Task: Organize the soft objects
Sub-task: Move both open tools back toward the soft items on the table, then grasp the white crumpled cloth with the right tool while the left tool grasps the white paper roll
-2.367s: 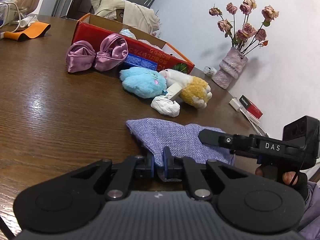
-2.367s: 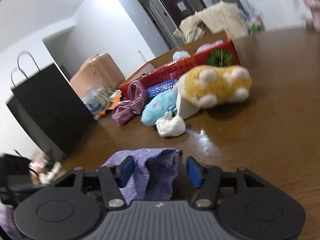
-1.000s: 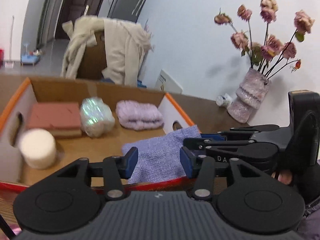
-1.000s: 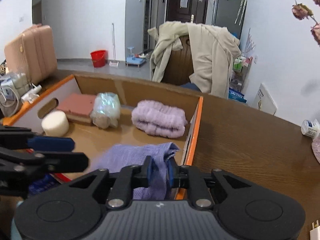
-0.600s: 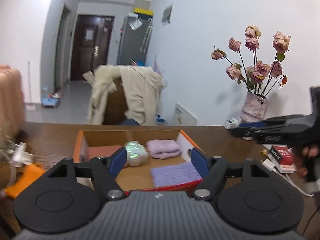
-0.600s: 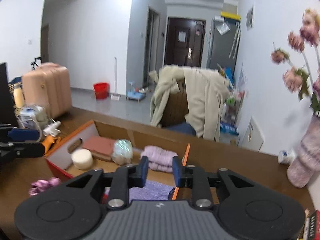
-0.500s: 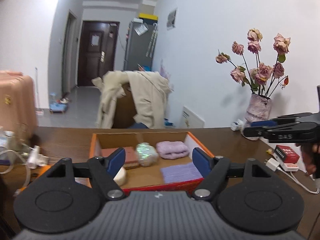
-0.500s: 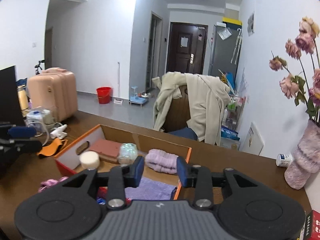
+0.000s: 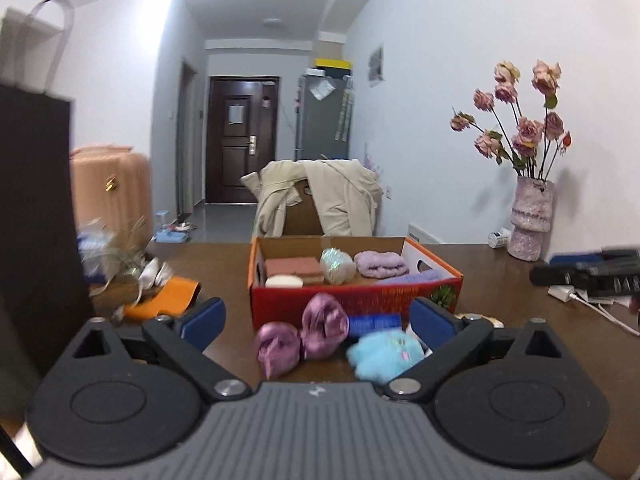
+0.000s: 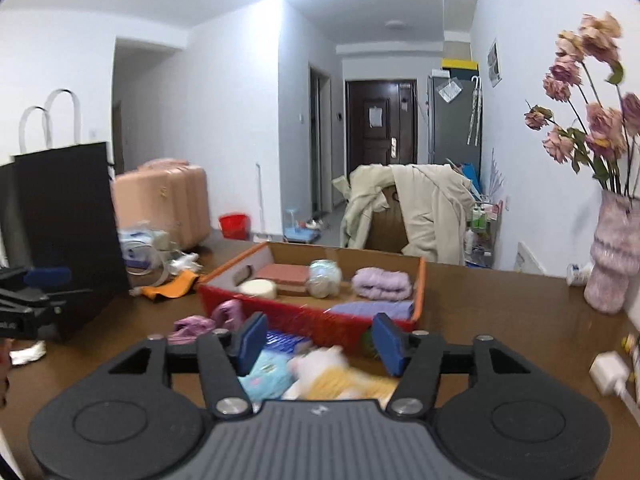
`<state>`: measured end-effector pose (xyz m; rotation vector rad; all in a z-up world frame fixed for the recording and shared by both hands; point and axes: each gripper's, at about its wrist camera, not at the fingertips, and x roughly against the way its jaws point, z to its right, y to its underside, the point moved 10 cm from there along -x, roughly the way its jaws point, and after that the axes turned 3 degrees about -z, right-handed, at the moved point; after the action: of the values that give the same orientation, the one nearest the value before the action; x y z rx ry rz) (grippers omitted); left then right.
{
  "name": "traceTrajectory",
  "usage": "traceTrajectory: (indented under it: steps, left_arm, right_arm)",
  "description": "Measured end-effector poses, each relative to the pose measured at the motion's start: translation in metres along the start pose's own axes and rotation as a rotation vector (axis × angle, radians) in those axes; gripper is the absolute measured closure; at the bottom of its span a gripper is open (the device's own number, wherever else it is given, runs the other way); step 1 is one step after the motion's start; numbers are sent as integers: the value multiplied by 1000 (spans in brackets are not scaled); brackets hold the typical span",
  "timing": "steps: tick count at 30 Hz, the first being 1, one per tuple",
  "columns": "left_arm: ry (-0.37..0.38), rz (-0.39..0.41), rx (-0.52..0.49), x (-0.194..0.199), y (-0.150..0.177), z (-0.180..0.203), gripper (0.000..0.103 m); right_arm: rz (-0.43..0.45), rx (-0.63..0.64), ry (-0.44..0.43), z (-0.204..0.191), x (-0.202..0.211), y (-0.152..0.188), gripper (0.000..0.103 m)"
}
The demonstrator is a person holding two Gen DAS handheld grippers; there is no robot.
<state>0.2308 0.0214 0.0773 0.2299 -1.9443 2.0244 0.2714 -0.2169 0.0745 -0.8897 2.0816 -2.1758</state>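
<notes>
Both grippers, left [image 9: 316,316] and right [image 10: 318,338], gape empty; near the box [image 9: 352,300], the light, squashy blue plush [image 9: 384,354] wants a mid-body pinch

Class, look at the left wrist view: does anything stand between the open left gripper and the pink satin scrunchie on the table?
Nothing visible does. The left gripper is open and the pink satin scrunchie lies on the table directly ahead, with the blue plush toy beside it, not in front.

Vase of roses [image 9: 531,218], black bag [image 10: 64,236], suitcase [image 10: 168,204]
</notes>
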Motion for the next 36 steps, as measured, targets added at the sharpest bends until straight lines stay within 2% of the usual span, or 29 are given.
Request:
traceTrajectory:
  steps: [3, 6, 12, 23, 28, 36]
  left_arm:
    - [-31, -6, 10, 19, 28, 1, 0]
    - [-17, -41, 6, 29, 50, 3, 0]
    - [-18, -70, 15, 27, 63, 1, 0]
    - [0, -146, 33, -12, 73, 1, 0]
    - [33, -185, 26, -40, 74, 9, 0]
    - [40, -217, 26, -78, 70, 9, 0]
  right_arm:
    - [4, -30, -2, -15, 16, 32, 37]
    - [-37, -61, -18, -29, 24, 64, 37]
    - [-118, -60, -20, -41, 25, 102, 37]
    - [-169, -89, -36, -39, -16, 100, 38]
    - [-215, -95, -29, -39, -58, 95, 39]
    - [-295, -96, -11, -37, -136, 93, 52]
